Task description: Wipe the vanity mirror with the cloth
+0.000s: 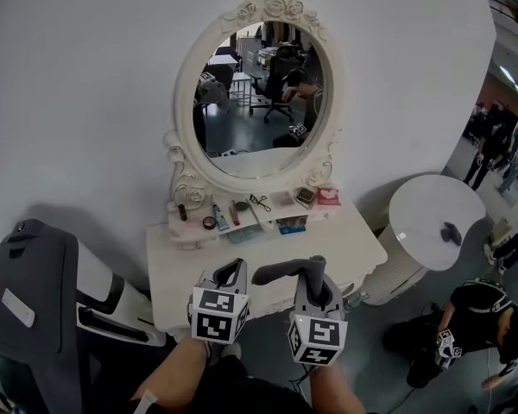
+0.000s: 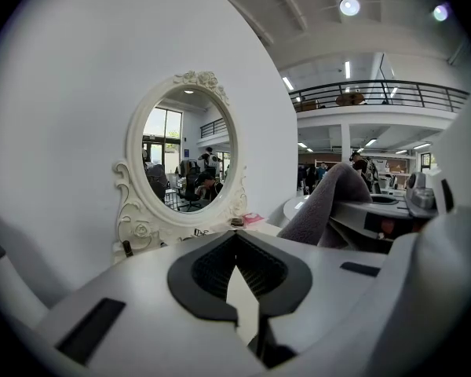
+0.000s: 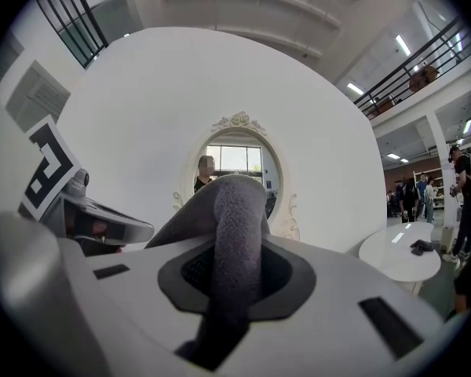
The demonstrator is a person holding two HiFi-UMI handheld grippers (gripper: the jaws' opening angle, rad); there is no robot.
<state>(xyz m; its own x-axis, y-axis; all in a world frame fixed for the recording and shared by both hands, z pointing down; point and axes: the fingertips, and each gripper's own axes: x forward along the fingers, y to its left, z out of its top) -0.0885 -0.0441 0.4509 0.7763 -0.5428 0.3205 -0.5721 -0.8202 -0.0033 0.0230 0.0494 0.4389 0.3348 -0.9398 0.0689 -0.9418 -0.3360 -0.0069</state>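
The right gripper [image 1: 314, 267] clamps the grey cloth [image 1: 273, 274] facing the vanity mirror [image 1: 259, 84], ready to wipe, while the left gripper [image 1: 235, 271] idles beside it, jaws closed and empty.

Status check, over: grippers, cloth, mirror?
Left gripper shut, empty. Right gripper shut on grey cloth. Mirror ahead, cloth short of it. Small items line its base.

A round white table [image 1: 423, 210], with a small dark object [image 1: 451, 231] on it, stands beside the white dresser [image 1: 190, 266], and a person in black [image 1: 479, 317] crouches nearby.
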